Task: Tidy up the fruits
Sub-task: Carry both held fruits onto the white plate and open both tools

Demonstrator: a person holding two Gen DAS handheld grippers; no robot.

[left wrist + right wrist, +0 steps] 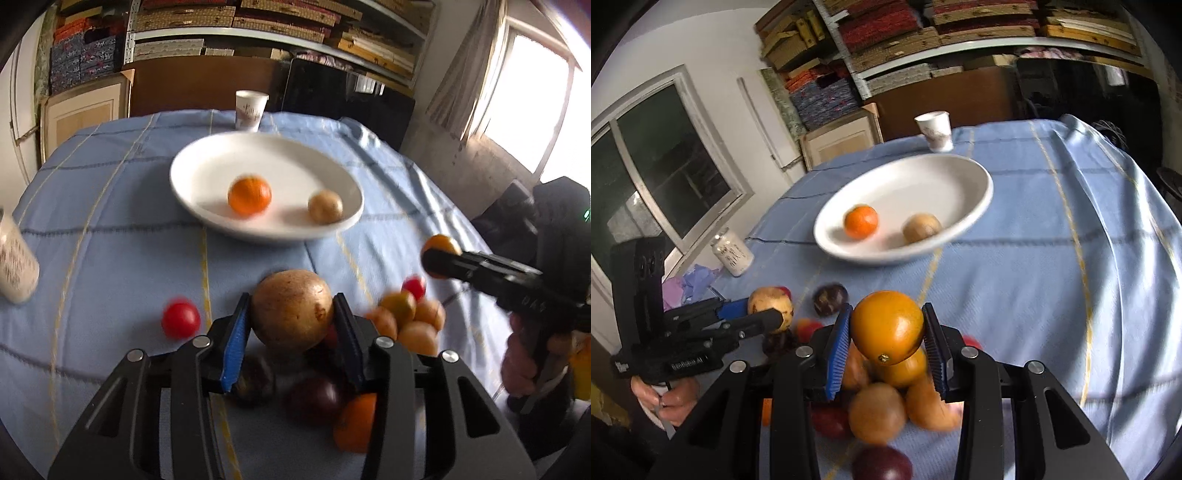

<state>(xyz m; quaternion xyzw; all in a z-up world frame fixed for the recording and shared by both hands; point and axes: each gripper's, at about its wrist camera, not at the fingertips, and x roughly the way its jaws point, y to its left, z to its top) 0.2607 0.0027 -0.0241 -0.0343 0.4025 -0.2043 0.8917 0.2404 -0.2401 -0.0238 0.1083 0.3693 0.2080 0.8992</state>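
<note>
"DanRobot AI" on left tool [764, 317]

Black claw [291, 314], blue ribbed pads [233, 341], silver screws

- The left wrist view sits just behind the left gripper [291, 314], looking forward and slantwise down along its two fingers over a blue tablecloth [110, 229].
- It faces shelves [258, 22] on the far wall; a window [532, 110] lies to its right.
- The right gripper [441, 258] enters this view from the right edge.
- The right wrist view sits just behind its own gripper [886, 328], also tilted down, facing the same shelves [923, 33], with a dark window [665, 166] to its left.
- The left gripper [768, 314] shows at its left edge.
- Both views share the white plate [207, 162] [960, 173], the paper cup [251, 110] [934, 131] beyond it, and the near fruit pile [410, 317] [882, 406], close under each lens.
</note>
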